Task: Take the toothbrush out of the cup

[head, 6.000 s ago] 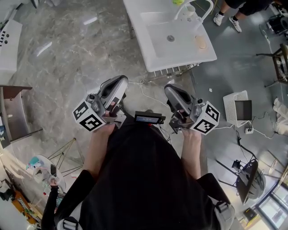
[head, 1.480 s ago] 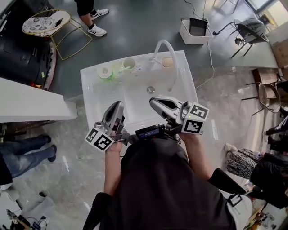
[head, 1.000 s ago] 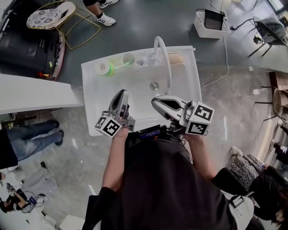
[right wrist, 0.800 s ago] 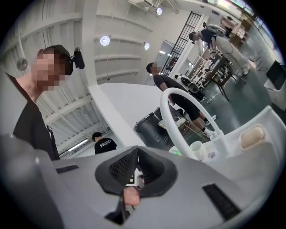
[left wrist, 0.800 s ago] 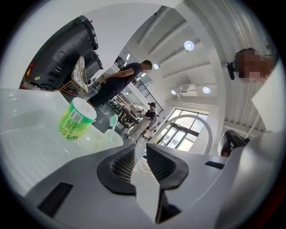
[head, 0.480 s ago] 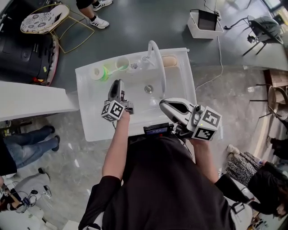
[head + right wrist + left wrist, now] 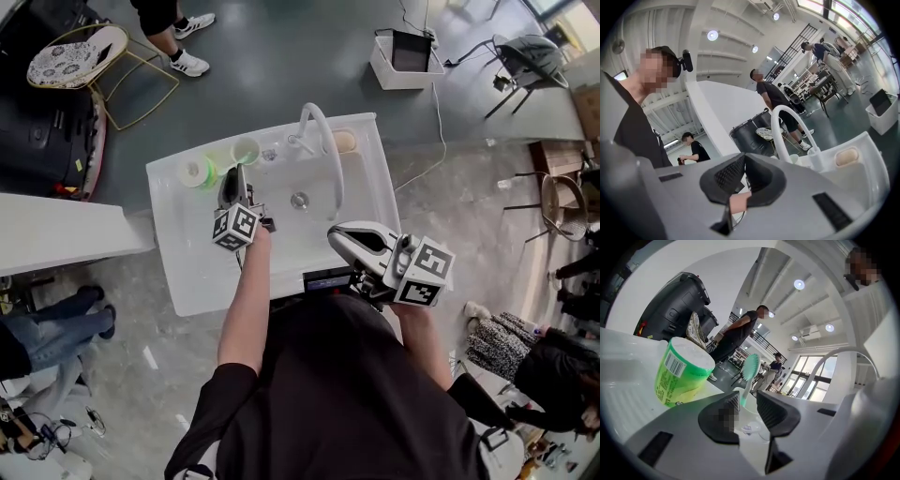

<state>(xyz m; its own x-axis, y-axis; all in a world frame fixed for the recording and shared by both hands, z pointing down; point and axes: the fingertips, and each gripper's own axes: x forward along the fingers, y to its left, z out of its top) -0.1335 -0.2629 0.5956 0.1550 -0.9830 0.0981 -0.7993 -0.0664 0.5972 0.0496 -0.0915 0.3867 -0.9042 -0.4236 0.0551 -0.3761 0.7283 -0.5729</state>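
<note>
Left gripper (image 7: 747,394) – ribbed dark jaws apart, empty – faces the round white cup (image 7: 246,150); its view alone shows the mint-bristled toothbrush (image 7: 751,367) upright inside; right gripper (image 7: 744,155) closed, empty, over the glossy sink (image 7: 187,272)

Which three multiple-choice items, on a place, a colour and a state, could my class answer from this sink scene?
1. Where does the toothbrush stand?
A in the cup
B in the basin
C on the floor

2. What colour is its head?
A red
B green
C black

3. How do the left gripper jaws stand?
A shut on the faucet
B shut on the toothbrush
C apart

Answers:
1 A, its handle rises out of the white cup.
2 B, the bristle end is pale green.
3 C, the two pads stand apart, with the brush seen in the gap between them.
</note>
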